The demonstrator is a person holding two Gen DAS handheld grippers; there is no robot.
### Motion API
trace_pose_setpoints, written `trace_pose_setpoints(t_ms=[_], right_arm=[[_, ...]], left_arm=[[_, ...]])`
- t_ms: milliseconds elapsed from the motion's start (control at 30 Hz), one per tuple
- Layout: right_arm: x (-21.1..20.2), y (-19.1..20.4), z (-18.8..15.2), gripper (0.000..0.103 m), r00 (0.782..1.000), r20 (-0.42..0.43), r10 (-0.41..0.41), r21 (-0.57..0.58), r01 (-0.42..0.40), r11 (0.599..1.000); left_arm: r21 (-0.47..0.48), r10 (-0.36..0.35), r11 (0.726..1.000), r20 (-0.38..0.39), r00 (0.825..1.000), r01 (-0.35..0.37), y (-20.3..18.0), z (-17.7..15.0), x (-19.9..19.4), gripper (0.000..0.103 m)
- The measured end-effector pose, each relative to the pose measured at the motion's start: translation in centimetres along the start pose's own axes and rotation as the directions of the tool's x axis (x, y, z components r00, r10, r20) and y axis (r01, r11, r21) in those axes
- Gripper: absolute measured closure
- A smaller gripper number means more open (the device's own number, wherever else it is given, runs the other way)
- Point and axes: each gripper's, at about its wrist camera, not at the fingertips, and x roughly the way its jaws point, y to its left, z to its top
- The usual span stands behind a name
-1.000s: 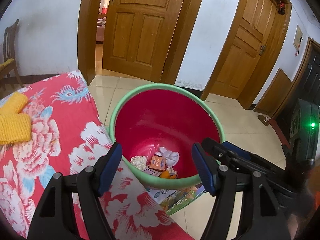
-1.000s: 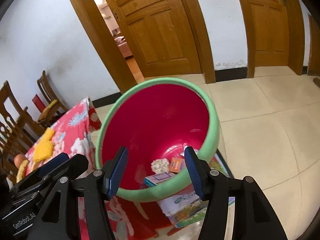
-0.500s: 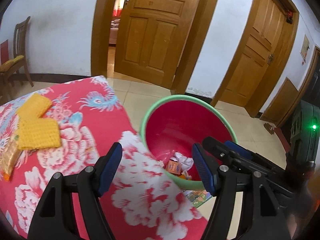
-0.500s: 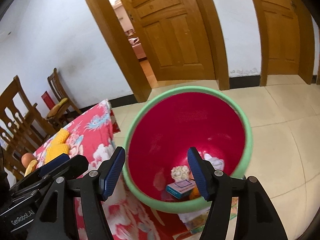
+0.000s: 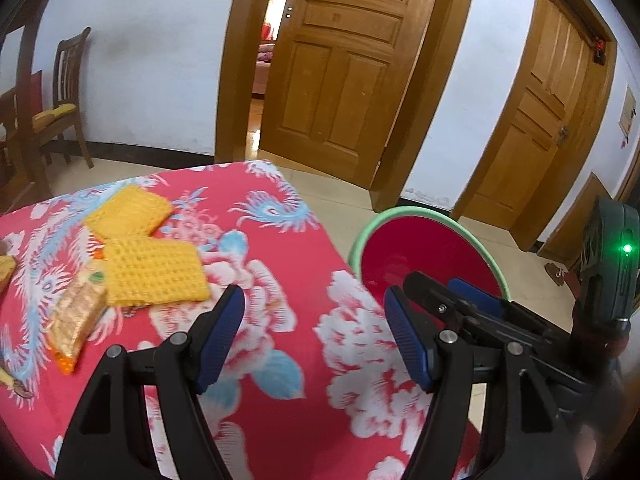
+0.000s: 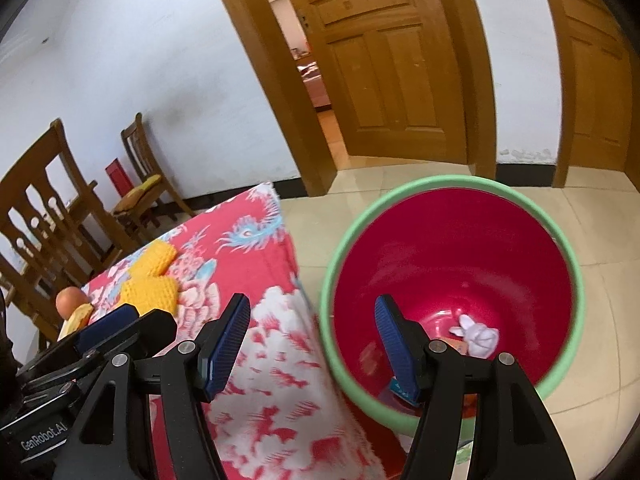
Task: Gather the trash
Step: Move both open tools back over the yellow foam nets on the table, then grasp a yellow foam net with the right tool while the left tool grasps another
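A bin point(image 5: 424, 248) with a green rim and red inside point(image 6: 460, 248) stands on the floor at the table's right edge. It holds a crumpled white tissue point(image 6: 478, 334) and small packets. On the red floral tablecloth point(image 5: 260, 240) lie two yellow waffle cloths point(image 5: 152, 272) and a golden snack wrapper point(image 5: 76, 320). My left gripper point(image 5: 316, 332) hovers open over the cloth, with nothing between its fingers. My right gripper point(image 6: 312, 328) is open and holds nothing, straddling the table edge and the bin rim. Each gripper shows in the other's view, the right gripper point(image 5: 460, 300) and the left gripper point(image 6: 120, 324).
An orange round fruit point(image 6: 70, 298) sits near the yellow cloths point(image 6: 150, 292) at the table's left. Wooden chairs point(image 6: 52, 208) stand behind the table. Wooden doors point(image 5: 340, 64) and tiled floor point(image 6: 600, 220) lie beyond the bin.
Both views have swung left from the bin toward the table. The bin slid rightward in the frames and the yellow cloths and wrapper came closer. The right jaws stand slightly wider.
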Motion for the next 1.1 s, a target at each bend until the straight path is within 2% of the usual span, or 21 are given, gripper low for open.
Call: trace_pose_setpoints(t_ms=[367, 667, 1000, 1100], right_arm=[[2.8, 3.8, 0.0, 0.034, 0.998, -0.027, 0.054, -0.036, -0.055, 0.998], [3.9, 7.6, 0.1, 0.032, 0.993, -0.037, 0.111, -0.056, -0.113, 0.992], [6.8, 12.3, -0.5, 0.032, 0.989, -0.096, 0.11, -0.143, -0.123, 0.982], [7.6, 13.0, -0.4, 0.032, 0.987, -0.113, 0.116, -0.146, -0.132, 0.981]], left_arm=[[-0.03, 0.05, 0.998, -0.01, 0.999, -0.051, 4.4, -0.1, -1.0, 0.031], [-0.082, 0.107, 0.991, 0.005, 0.994, -0.106, 9.5, 0.1, -2.5, 0.031], [-0.157, 0.184, 0.97, -0.018, 0.983, -0.185, 16.1, 2.1, -2.1, 0.031], [-0.199, 0.177, 0.964, -0.017, 0.984, -0.177, 17.8, 1.9, -2.6, 0.031]])
